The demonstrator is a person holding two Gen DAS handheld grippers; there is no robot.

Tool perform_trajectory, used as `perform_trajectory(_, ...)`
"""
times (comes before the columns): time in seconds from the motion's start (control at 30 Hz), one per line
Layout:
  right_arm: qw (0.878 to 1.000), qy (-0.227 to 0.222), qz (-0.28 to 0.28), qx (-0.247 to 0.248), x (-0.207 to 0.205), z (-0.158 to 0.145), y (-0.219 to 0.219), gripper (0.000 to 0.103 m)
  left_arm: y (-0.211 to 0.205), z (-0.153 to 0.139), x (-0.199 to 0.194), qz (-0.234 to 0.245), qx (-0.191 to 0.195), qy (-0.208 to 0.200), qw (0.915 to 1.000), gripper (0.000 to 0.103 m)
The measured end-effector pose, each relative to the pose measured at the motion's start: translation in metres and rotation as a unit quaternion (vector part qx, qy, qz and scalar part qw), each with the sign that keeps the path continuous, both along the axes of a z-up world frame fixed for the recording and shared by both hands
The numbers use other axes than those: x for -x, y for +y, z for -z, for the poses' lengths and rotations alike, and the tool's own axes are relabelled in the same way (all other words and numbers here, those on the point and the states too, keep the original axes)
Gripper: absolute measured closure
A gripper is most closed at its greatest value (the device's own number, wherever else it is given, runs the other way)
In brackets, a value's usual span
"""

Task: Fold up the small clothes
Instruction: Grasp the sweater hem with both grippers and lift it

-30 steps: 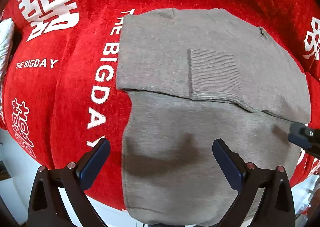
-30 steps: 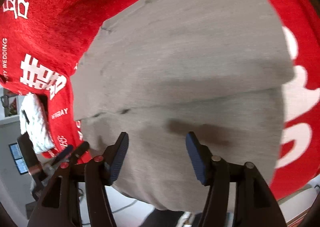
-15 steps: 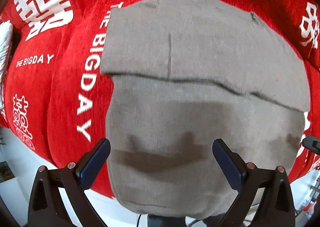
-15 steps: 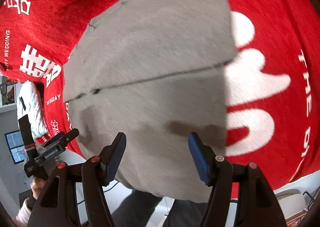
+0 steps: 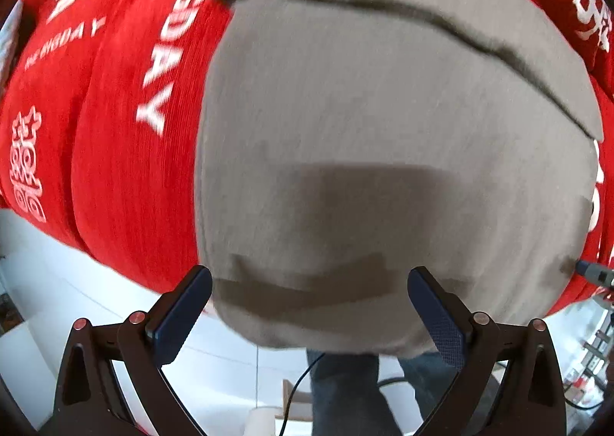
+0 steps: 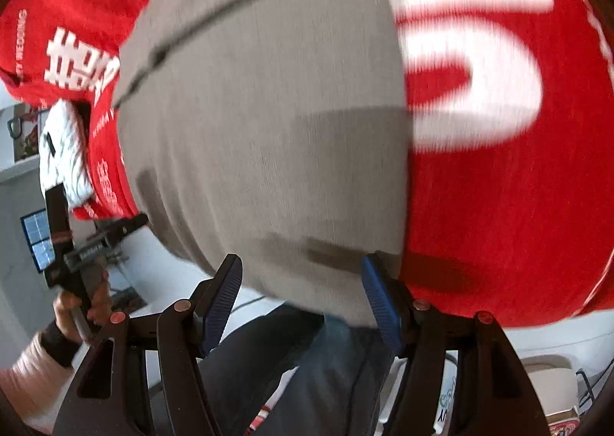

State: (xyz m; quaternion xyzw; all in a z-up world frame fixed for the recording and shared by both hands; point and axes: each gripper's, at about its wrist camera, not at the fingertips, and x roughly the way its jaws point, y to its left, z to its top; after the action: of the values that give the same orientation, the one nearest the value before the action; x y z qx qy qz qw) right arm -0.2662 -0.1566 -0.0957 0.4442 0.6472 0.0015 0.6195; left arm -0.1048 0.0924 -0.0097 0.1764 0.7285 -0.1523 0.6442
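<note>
Blue-padded fingers of the left gripper [image 5: 309,303] stand wide apart at the near hem of a grey knit garment [image 5: 383,152], gripping nothing — the right gripper [image 6: 301,292] is likewise spread, its pads flanking the same hem's right corner. The garment lies folded on a red cloth [image 5: 115,152] printed with white lettering, its far part doubled over. At far left, a white bundle [image 6: 65,156] rests on the cloth's edge.

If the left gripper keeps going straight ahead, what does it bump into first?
Probably the near hem of the grey garment, which hangs off the red cloth. The left gripper has open jaws; depth is unclear.
</note>
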Motion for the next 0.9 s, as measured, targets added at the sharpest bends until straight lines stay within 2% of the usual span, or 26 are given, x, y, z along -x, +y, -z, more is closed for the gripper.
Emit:
perform_trajectory(0.23, 1.0, 0.028, -0.007, 0.01, 0.04, 0.029, 0.038, 0.035, 0.043, 0.025, 0.016, -0.018, 0.001, 0.027, 0.9995, 0.001)
perform_trajectory(0.4, 0.999, 0.036, -0.003, 0.029, 0.059, 0.054, 0.051, 0.035, 0.059, 0.046, 0.036, -0.011, 0.008, 0.045, 0.9989, 0.001)
perform_trajectory(0.53, 0.999, 0.016, -0.006, 0.041, 0.059, 0.07, 0.062, 0.034, 0.06, 0.064, 0.051, -0.008, 0.024, 0.056, 0.9981, 0.001)
perform_trajectory(0.63, 0.999, -0.001, -0.021, 0.048, 0.061, 0.077, 0.075, 0.034, 0.059, 0.067, 0.06, -0.014, 0.045, 0.058, 0.9972, 0.001)
perform_trajectory(0.77, 0.999, -0.019, 0.012, 0.03, 0.058, 0.078, 0.079, 0.034, 0.068, 0.065, 0.068, -0.015, 0.062, 0.057, 0.9964, 0.001)
perform_trajectory(0.83, 0.999, -0.027, 0.029, 0.022, 0.057, 0.073, 0.076, 0.044, 0.069, 0.065, 0.066, -0.01, 0.072, 0.056, 0.9958, 0.012)
perform_trajectory(0.87, 0.999, -0.024, 0.034, 0.02, 0.057, 0.071, 0.074, 0.065, 0.065, 0.06, 0.068, -0.002, 0.08, 0.06, 0.995, 0.019)
perform_trajectory(0.9, 0.999, -0.02, 0.043, 0.01, 0.059, 0.071, 0.071, 0.094, 0.06, 0.057, 0.068, 0.005, 0.078, 0.058, 0.9952, 0.028)
